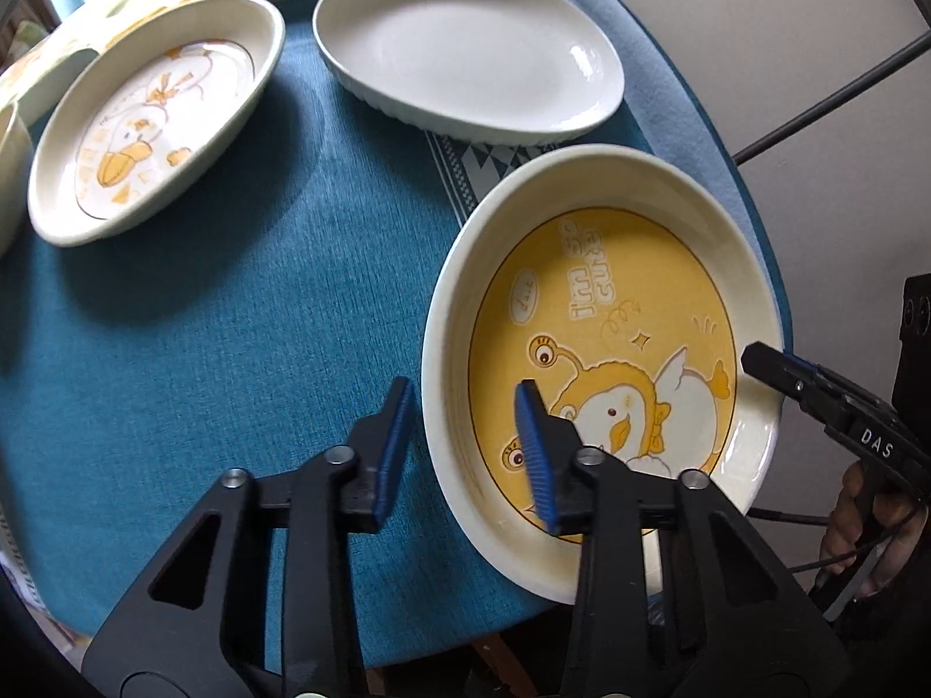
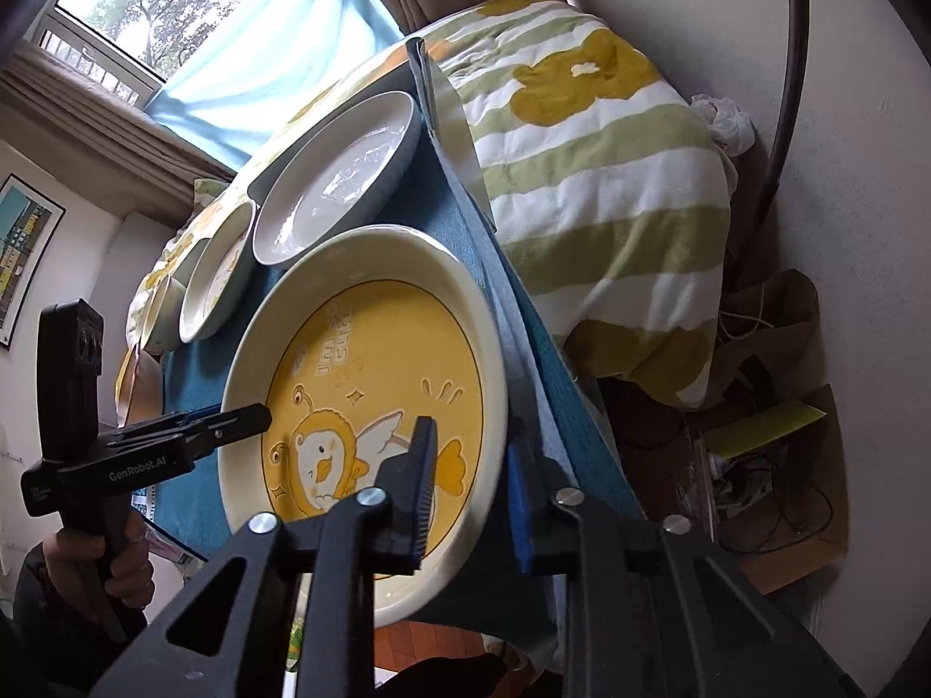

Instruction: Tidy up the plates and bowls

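**Both tools clamped on the yellow duck plate**

A bench point(image 1: 233, 320) under a teal cloth stands beside a bed with a green-striped quilt point(image 2: 582, 174). My left tool point(image 1: 465, 436) is pinched narrow on the near-left rim of the yellow duck plate point(image 1: 599, 349), at the bench's edge. My right tool point(image 2: 471, 483) is clamped on the opposite rim. A plain white plate point(image 1: 465, 46) and a pale duck plate point(image 1: 157, 116) lie apart, unstacked. I judge the sorting barely begun.

"DAS", "GenRobot.AI" on grippers point(image 2: 244, 416)
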`<state>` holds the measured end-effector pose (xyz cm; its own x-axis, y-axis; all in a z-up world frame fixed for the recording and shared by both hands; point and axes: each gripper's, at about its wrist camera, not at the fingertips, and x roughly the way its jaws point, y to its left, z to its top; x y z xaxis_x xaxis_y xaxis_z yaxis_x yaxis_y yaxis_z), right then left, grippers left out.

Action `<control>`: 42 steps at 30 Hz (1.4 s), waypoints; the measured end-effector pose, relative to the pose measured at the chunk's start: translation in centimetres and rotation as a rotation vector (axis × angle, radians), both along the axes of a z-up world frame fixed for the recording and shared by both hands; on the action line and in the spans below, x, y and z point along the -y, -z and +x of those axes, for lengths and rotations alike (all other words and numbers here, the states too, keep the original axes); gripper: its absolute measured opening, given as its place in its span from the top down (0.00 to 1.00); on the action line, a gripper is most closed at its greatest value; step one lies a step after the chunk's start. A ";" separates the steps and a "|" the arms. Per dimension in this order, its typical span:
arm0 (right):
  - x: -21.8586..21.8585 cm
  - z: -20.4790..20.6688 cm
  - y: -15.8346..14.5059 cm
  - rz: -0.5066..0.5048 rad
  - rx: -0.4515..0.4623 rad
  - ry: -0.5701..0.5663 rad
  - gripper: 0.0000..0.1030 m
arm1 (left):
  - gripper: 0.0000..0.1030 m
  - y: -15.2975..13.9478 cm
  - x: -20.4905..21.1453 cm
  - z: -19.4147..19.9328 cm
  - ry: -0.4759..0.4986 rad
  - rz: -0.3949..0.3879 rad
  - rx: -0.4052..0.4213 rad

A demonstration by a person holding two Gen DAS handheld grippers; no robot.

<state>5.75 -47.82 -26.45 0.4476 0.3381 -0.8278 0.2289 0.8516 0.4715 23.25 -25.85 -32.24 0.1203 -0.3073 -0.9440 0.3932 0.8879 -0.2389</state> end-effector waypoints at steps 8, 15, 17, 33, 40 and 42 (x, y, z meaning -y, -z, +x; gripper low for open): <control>0.1 0.3 0.1 -0.012 -0.013 -0.012 0.89 | 0.80 0.8 0.2 0.2 0.012 -0.011 -0.004; -0.6 0.4 0.0 -0.081 -0.007 -0.044 0.89 | 0.80 0.4 1.0 -0.8 0.010 0.002 0.034; -0.7 0.4 -0.1 -0.090 0.000 -0.050 0.89 | 0.80 -0.9 0.8 -1.8 0.017 0.002 0.051; -3.6 0.5 -4.1 -0.191 0.117 -0.150 0.88 | 0.80 -7.5 -4.5 -4.7 -0.053 -0.057 0.174; -8.0 1.4 -8.1 -0.218 0.191 -0.228 0.88 | 0.80 -10.5 -10.3 -7.2 -0.130 -0.071 0.226; -9.8 1.8 -8.9 -0.219 0.206 -0.255 0.88 | 0.80 -11.1 -12.2 -7.3 -0.152 -0.070 0.234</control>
